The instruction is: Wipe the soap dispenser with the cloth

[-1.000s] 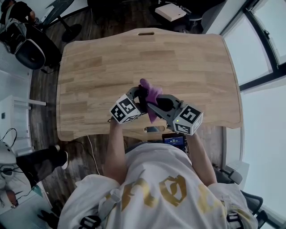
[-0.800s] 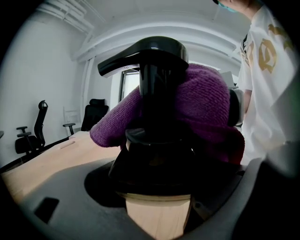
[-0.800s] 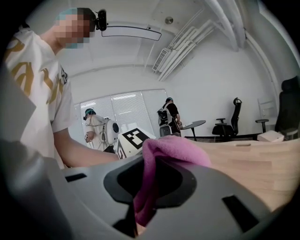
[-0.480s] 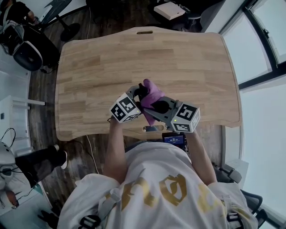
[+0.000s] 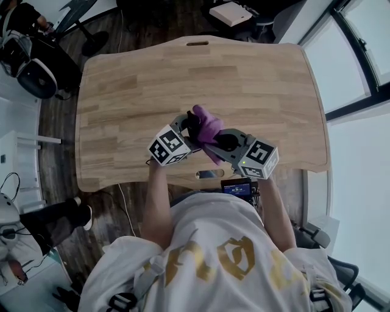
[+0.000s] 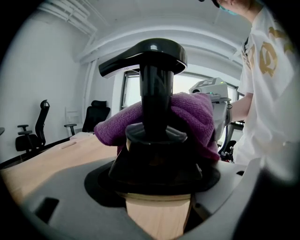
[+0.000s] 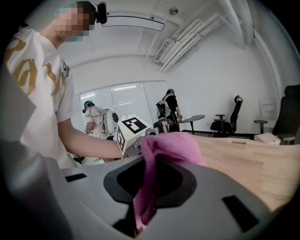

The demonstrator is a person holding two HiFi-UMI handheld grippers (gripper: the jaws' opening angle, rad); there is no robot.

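The black soap dispenser [image 6: 154, 154] with its pump head [image 6: 149, 52] stands up between the jaws of my left gripper [image 6: 157, 199], which is shut on its body. In the head view the dispenser [image 5: 192, 124] is held above the wooden table [image 5: 134, 91] near its front edge. A purple cloth [image 5: 208, 124] is draped against the dispenser's right side, and it shows behind the pump neck as a purple fold [image 6: 197, 115]. My right gripper [image 7: 143, 208] is shut on the cloth [image 7: 164, 147], pressing it toward the dispenser. The left gripper [image 5: 184, 130] and right gripper [image 5: 214, 139] meet over the table.
A small device with a blue screen [image 5: 237, 188] hangs at the table's front edge by a slot [image 5: 209, 174]. A white box [image 5: 231, 14] lies beyond the far edge. Office chairs [image 7: 224, 123] and people [image 7: 171, 108] are in the room behind.
The cloth has slid up from hanging beside the dispenser to lying against its top. The right gripper has shifted slightly right, and the left one a little left.
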